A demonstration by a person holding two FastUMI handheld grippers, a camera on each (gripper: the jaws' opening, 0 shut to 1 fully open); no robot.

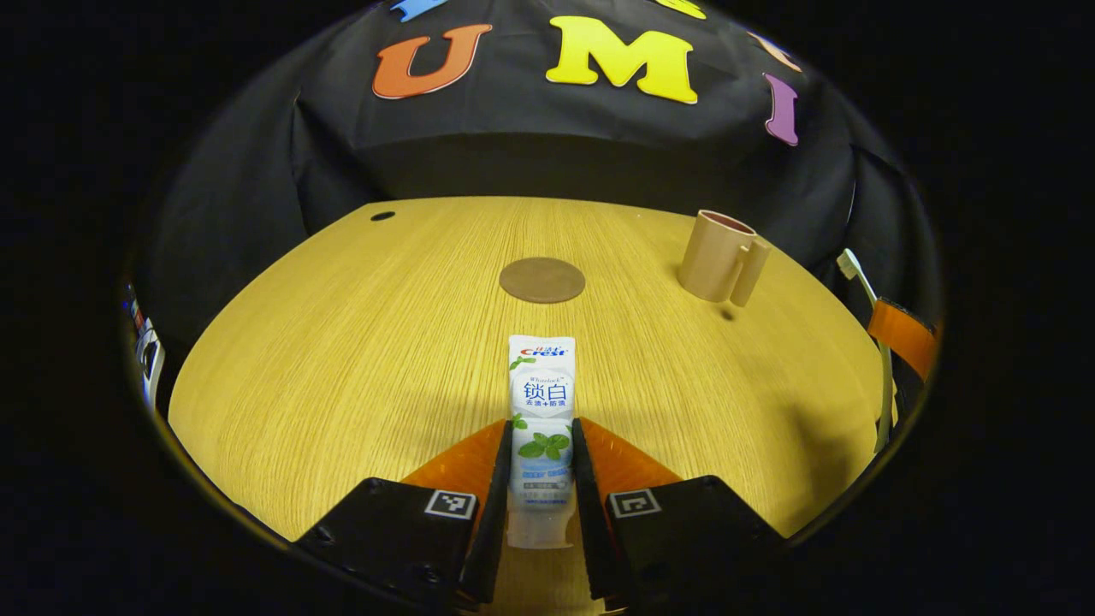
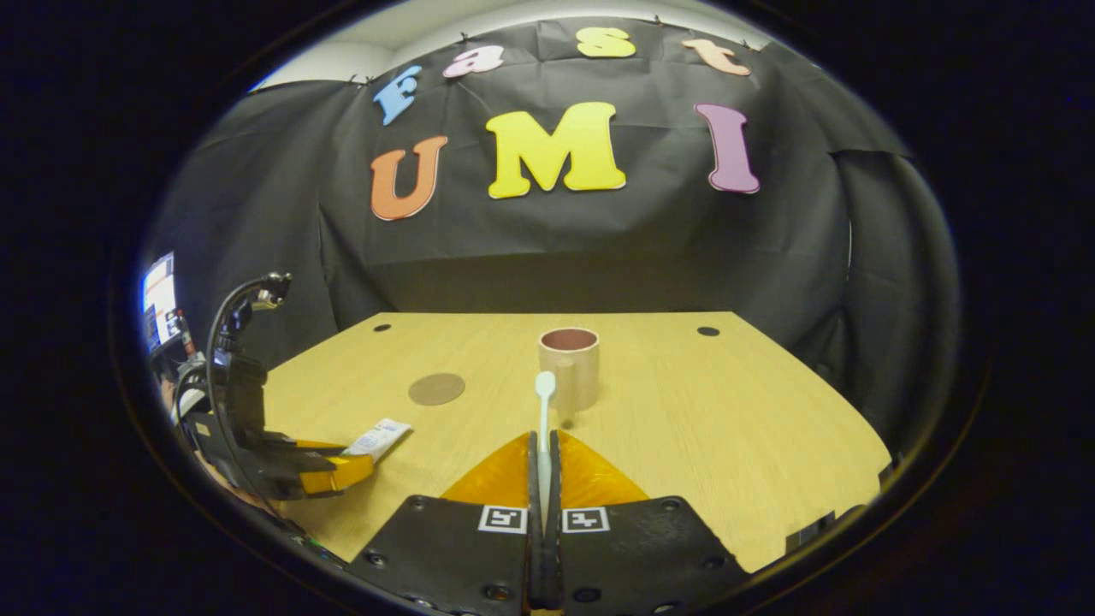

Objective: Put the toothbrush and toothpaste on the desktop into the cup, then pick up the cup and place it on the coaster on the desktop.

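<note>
Toothpaste: pinched at its lower end between the left tool's fingers, tube pointing ahead along them, low over the table. Toothbrush: clamped by the right tool, head forward, just short of the cup standing upright straight ahead. Coaster: flat on the table ahead of the left tool, cup ahead to its right.

White toothpaste tube flat on tabletop; white toothbrush raised, head-forward; beige cup upright; brown round coaster flat.
</note>
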